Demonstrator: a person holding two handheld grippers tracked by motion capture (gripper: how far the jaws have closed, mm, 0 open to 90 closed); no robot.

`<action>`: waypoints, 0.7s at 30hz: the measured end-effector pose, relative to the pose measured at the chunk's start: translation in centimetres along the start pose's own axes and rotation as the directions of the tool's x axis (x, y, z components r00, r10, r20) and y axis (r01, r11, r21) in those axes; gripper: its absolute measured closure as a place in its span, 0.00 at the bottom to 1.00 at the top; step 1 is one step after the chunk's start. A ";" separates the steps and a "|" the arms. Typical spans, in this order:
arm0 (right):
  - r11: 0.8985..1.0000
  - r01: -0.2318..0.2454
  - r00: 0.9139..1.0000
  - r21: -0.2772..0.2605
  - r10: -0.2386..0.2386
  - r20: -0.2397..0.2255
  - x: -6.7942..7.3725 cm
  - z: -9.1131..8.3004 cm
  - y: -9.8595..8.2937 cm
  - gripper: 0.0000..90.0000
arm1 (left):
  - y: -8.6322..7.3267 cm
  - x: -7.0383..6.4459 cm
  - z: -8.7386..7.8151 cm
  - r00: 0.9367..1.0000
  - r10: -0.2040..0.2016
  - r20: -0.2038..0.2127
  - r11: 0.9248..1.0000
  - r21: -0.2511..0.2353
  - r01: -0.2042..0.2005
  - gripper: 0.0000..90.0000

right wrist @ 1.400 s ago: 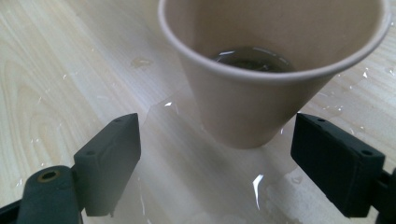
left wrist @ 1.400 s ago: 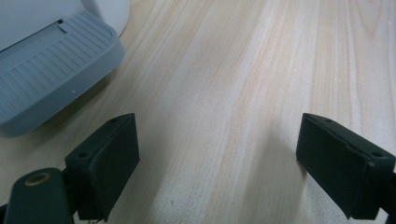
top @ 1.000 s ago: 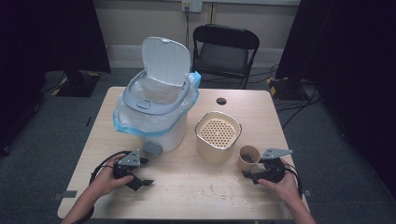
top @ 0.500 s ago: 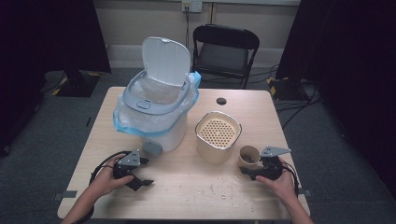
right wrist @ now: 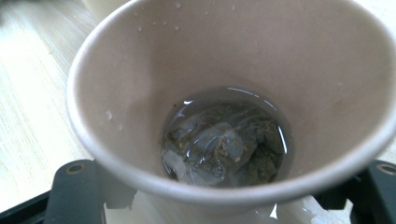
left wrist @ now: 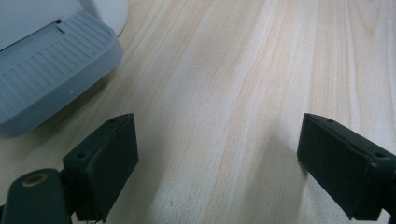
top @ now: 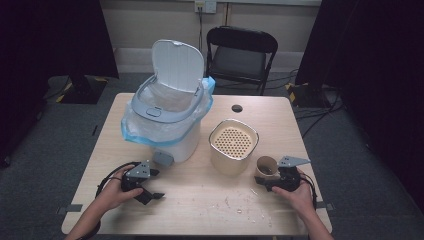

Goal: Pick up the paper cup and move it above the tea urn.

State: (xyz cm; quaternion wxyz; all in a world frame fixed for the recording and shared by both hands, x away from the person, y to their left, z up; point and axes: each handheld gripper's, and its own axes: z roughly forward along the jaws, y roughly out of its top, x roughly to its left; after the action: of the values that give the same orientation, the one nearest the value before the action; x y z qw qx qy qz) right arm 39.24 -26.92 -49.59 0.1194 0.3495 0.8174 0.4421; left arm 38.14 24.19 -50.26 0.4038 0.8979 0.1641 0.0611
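Observation:
A brown paper cup (top: pixel 267 166) stands near the table's right front. In the right gripper view the cup (right wrist: pixel 140 93) holds a wet tea bag (right wrist: pixel 219 144) in a little liquid. My right gripper (top: pixel 265 179) is open, and its jaws flank the lower part of the cup (right wrist: pixel 224 196); the rim hides whether they touch it. My left gripper (top: pixel 154 183) lies open on the bare wood at the left front, with nothing between its jaws (left wrist: pixel 219 163). It sits just in front of the grey pedal (left wrist: pixel 46 88) of a white bin (top: pixel 172 120).
The bin's lid (top: pixel 177 65) stands up and a blue-edged bag lines it. A cream container with a perforated top (top: pixel 233 142) stands between bin and cup. Crumbs or droplets (top: pixel 240 202) dot the table's front. A black folding chair (top: pixel 240 55) stands behind the wooden table (top: pixel 200 215).
My right gripper has slid a little to the left, closing in on the paper cup. The left gripper and the other things have stayed put.

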 end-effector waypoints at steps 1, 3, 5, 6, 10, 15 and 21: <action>1.000 0.001 1.000 -0.003 -0.001 0.002 0.0 0.0 0.0 0.29 | 0.0 0.0 0.0 1.000 0.000 0.000 1.000 0.000 0.000 0.13; 1.000 -0.002 1.000 -0.010 0.002 0.001 0.0 0.0 -0.1 0.30 | 0.0 0.0 0.0 1.000 0.000 0.000 1.000 0.000 0.000 0.13; 1.000 -0.002 1.000 -0.013 0.002 0.000 -0.1 -0.1 -0.1 0.31 | 0.0 0.0 0.0 1.000 0.001 0.001 1.000 0.000 -0.001 0.13; 1.000 -0.001 1.000 -0.012 0.001 0.001 0.0 -0.1 -0.1 0.31 | 0.0 0.0 0.0 1.000 0.002 0.002 1.000 0.002 -0.002 0.13; 1.000 0.005 1.000 -0.012 -0.004 0.006 0.0 0.0 -0.1 0.31 | 0.0 0.0 0.0 1.000 0.005 0.002 1.000 0.004 -0.005 0.13; 1.000 0.008 1.000 -0.016 -0.008 0.012 0.1 -0.1 -0.1 0.33 | 0.0 0.0 0.0 1.000 0.002 0.002 1.000 0.001 -0.002 0.13; 1.000 0.013 0.999 -0.018 -0.012 0.032 0.1 -0.1 -0.1 0.33 | 0.0 0.0 0.0 1.000 0.001 0.002 1.000 0.001 -0.001 0.13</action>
State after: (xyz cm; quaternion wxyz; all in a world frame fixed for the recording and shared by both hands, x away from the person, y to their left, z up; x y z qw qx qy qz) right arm 39.09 -26.99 -49.60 0.1385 0.3503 0.8135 0.4431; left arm 38.14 24.18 -50.26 0.4035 0.8983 0.1630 0.0604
